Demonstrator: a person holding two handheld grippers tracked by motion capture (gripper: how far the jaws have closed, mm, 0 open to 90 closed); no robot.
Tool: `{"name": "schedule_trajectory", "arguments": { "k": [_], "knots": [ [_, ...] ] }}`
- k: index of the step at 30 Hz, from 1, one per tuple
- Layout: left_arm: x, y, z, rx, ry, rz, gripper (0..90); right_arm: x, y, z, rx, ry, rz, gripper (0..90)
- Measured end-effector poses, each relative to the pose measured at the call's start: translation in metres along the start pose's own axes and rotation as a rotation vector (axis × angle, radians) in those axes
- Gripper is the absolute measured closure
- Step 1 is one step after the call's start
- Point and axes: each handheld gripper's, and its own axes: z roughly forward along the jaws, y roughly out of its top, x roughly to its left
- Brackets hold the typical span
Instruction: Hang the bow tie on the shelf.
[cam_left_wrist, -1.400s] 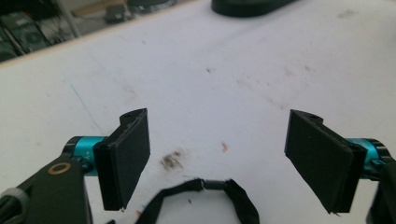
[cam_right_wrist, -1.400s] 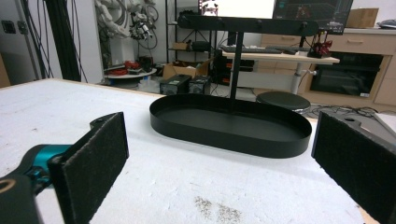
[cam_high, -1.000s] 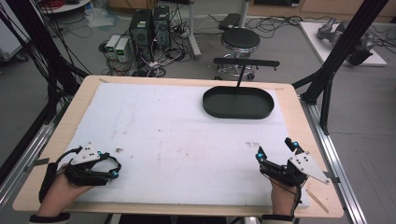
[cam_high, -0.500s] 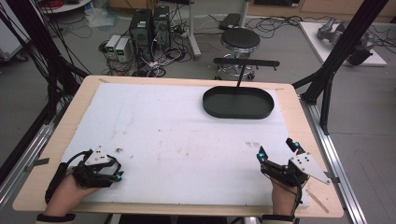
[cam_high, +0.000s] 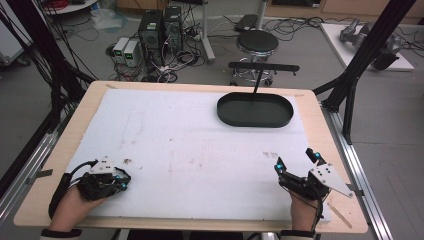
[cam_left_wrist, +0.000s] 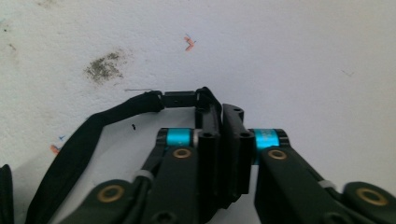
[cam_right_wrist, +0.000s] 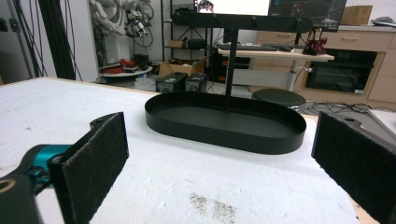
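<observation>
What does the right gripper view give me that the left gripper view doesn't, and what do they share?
Right gripper view: the black oval tray with its upright stand, seen between the right gripper and its wide-open pads. Left gripper view: the left gripper shut on nothing, its black strap, a dark smudge and red marks. Shared: the white table cover.

Right gripper (cam_right_wrist: 219, 186) fingers (cam_right_wrist: 93, 163) cut off (frame edges), tips unseen.

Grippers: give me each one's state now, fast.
Left gripper: just closed, fingers shut together on nothing.
Right gripper: open, holding nothing.
</observation>
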Motion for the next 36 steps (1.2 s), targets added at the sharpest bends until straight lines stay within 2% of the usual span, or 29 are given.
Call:
{"name": "schedule_trajectory", "arguments": {
  "k": [3, 7, 15, 20, 24, 27, 29, 33, 36],
  "knots": [
    [0.001, 0.0, 0.0, -0.016, 0.007, -0.006, 87.7, 0.0, 0.0, 0.001, 0.002, 0.0, -0.001, 2.8],
    [0.001, 0.001, -0.005, -0.085, 0.032, 0.004, 88.0, 0.0, 0.0, 0.0, 0.002, -0.001, -0.001, 2.8],
    [-0.003, 0.004, -0.023, -0.307, 0.113, 0.061, 88.1, 0.0, -0.002, 0.0, 0.006, 0.002, 0.005, 2.8],
    [-0.01, 0.006, -0.032, -0.442, 0.172, 0.113, 88.2, 0.0, -0.002, 0.001, 0.005, 0.001, 0.005, 2.8],
    [-0.016, 0.01, -0.039, -0.54, 0.2, 0.145, 88.3, 0.0, -0.002, 0.001, 0.005, 0.004, 0.008, 2.8],
    [-0.019, 0.016, -0.045, -0.613, 0.204, 0.16, 88.4, 0.0, -0.003, 0.002, 0.01, 0.005, 0.015, 2.8],
    [-0.019, 0.022, -0.05, -0.64, 0.214, 0.185, 88.5, -0.001, -0.003, 0.003, 0.007, 0.005, 0.011, 2.8],
    [-0.016, 0.033, -0.056, -0.753, 0.177, 0.164, 88.5, -0.003, -0.003, 0.004, 0.009, 0.004, 0.01, 2.8],
    [-0.018, 0.044, -0.055, -0.816, 0.171, 0.167, 88.6, -0.003, -0.004, 0.005, 0.008, 0.004, 0.011, 2.8]
  ]
}}
